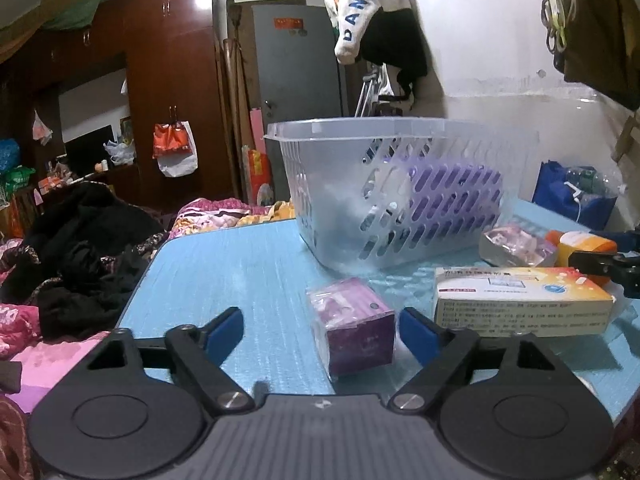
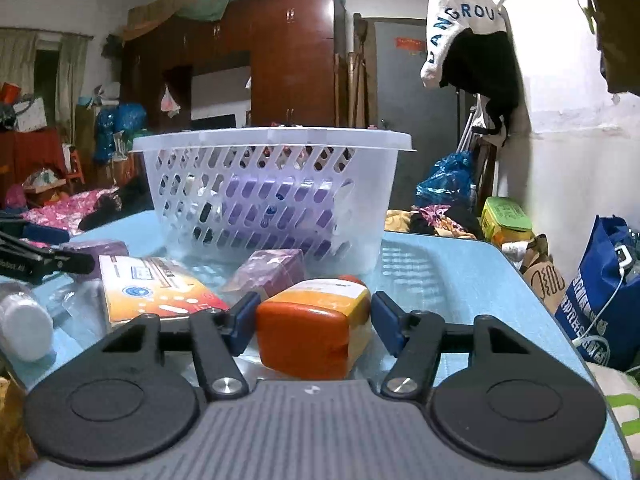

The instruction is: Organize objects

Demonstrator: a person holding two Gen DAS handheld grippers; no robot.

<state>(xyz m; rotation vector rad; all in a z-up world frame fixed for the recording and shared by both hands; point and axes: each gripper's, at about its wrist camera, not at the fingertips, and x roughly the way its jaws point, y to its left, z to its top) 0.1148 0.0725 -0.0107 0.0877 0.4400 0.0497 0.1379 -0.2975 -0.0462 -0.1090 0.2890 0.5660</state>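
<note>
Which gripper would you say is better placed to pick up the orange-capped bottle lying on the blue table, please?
Right. The right gripper is open with the orange-capped bottle already between its fingers. The left gripper is open around the purple box instead.

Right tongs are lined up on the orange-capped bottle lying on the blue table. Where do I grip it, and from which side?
Come straight ahead along the table. The orange-capped bottle lies on its side, cap end toward the right tongs, between the open fingers. Close across the cap and shoulder, which look flat enough; the carton crowds the left.
</note>
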